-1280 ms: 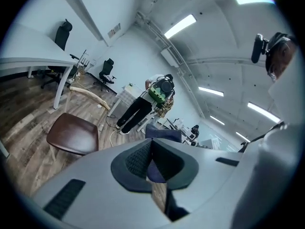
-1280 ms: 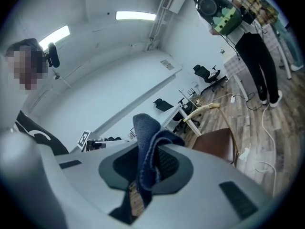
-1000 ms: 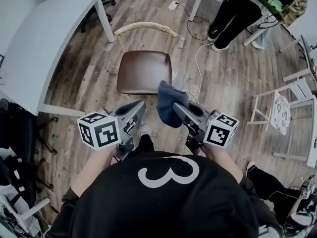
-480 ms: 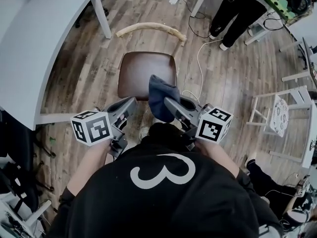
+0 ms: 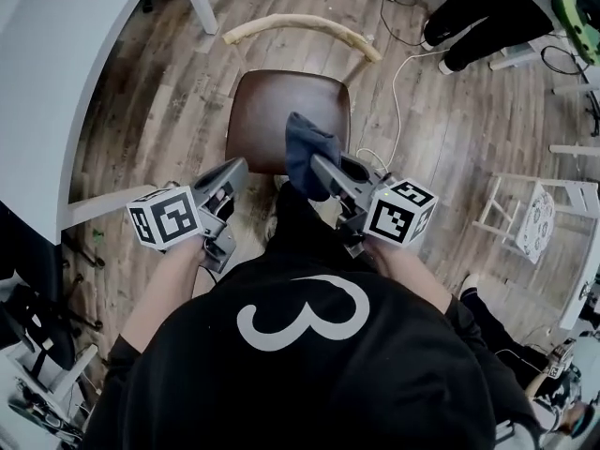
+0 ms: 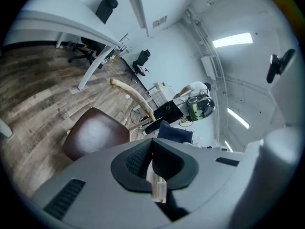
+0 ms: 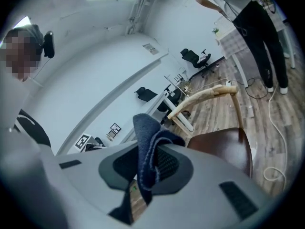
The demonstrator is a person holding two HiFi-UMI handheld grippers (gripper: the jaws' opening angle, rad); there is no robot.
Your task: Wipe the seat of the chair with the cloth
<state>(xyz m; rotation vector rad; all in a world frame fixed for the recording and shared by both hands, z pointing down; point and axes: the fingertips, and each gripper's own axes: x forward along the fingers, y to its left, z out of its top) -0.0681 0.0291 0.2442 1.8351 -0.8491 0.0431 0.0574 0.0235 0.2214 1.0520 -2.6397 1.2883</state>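
I read the left gripper point(image 5: 232, 171) held low, pointing forward at the near left corner of the chair seat point(image 5: 262, 111), jaws together, empty. Right gripper point(image 5: 319, 165) angles in over the seat's near edge, jaws clamped on the dark blue cloth point(image 5: 302, 146), bunched over the seat; contact unclear

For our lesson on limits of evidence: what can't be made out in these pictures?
Chair legs: head view, hidden under the seat.
Seat's front edge: head view, partly covered by the cloth and right gripper.
Standing person: head view, cut off by the top edge.
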